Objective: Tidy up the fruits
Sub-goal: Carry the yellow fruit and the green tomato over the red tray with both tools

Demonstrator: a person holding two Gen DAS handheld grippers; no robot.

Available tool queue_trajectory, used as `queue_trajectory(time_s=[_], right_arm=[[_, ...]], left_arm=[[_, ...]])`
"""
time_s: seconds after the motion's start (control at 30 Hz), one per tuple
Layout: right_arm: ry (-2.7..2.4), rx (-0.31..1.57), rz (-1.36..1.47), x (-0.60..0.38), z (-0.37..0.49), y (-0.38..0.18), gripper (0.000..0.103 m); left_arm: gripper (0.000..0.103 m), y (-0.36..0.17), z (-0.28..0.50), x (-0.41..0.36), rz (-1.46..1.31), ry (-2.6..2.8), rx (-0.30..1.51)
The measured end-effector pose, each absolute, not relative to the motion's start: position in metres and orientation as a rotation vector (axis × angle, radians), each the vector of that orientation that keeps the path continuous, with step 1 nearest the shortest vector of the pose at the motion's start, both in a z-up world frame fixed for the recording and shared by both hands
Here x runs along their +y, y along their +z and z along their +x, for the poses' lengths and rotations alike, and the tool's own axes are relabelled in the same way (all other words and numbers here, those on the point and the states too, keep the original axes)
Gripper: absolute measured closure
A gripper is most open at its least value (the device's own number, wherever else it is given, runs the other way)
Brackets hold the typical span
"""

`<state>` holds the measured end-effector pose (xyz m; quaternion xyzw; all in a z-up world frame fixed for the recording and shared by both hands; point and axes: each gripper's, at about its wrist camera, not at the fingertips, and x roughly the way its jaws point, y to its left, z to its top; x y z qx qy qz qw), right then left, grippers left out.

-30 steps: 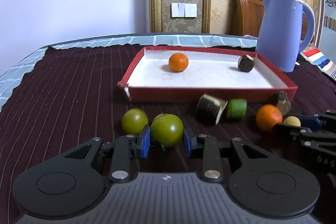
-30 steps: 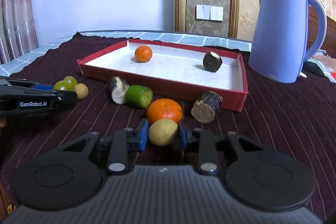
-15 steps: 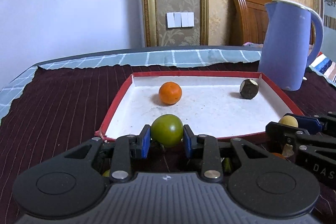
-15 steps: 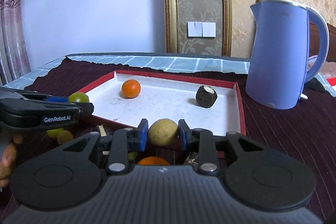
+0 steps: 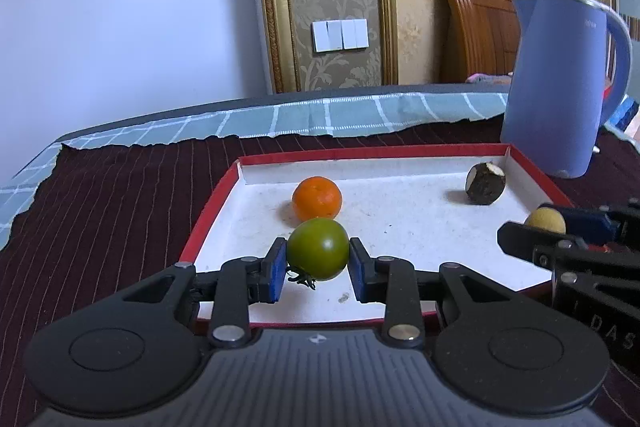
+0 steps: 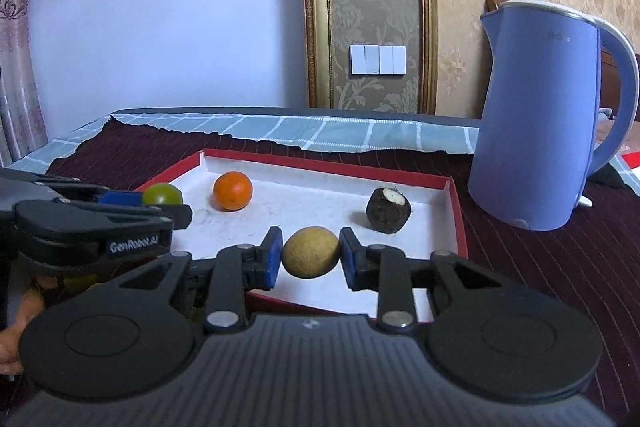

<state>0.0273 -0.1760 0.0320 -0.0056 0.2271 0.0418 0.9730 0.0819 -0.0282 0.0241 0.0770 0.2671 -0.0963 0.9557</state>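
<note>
A: Where is the green tomato [image 5: 318, 249] right now?

B: Clamped between the blue pads of the left gripper [image 5: 318, 265]. The jaws stand only narrowly apart and press on both of its sides, and its stem end points down. It hangs over the near left part of the red tray [image 5: 208, 207], above the white floor, not resting on it.

A: And the other one?

B: The right gripper [image 6: 310, 259] has a yellowish round fruit [image 6: 311, 251] pinched the same way, jaws drawn in tight on it. It is held above the tray's near edge, toward the middle. From the left wrist view that fruit shows just past the tray's right rim.

A: What lies in the tray already?

B: An orange [image 5: 317, 197] sits on the white floor toward the far left corner, just behind the tomato as the left camera sees it. A dark brown, rough-skinned chunk with a pale cut end [image 6: 388, 209] lies near the far right corner, well apart from the orange.

A: What carries the tray?

B: The counter, covered with a dark maroon striped cloth [image 5: 120, 195]. A pale blue checked cloth [image 6: 320, 133] shows along its far edge.

A: Anything else on it?

B: A blue kettle [image 6: 536, 115] stands upright just beyond the tray's far right corner, handle turned right. I cannot tell whether it touches the tray.
</note>
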Motion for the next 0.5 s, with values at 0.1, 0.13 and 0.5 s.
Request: queue_trajectory(time_s=[0.1, 0.13, 0.5], right_arm=[[0.081, 0.459, -0.018, -0.176, 0.032, 0.034, 0.074], [0.080, 0.458, -0.019, -0.176, 0.034, 0.034, 0.074], [0.062, 0.448, 0.018, -0.185, 0.066, 0.035, 0.074]], left_arm=[[0.072, 0.023, 0.087, -0.032, 0.164, -0.192, 0.546], [0.072, 0.023, 0.089, -0.033, 0.164, -0.191, 0.547], [0.072, 0.020, 0.112, -0.044, 0.176, -0.175, 0.529]])
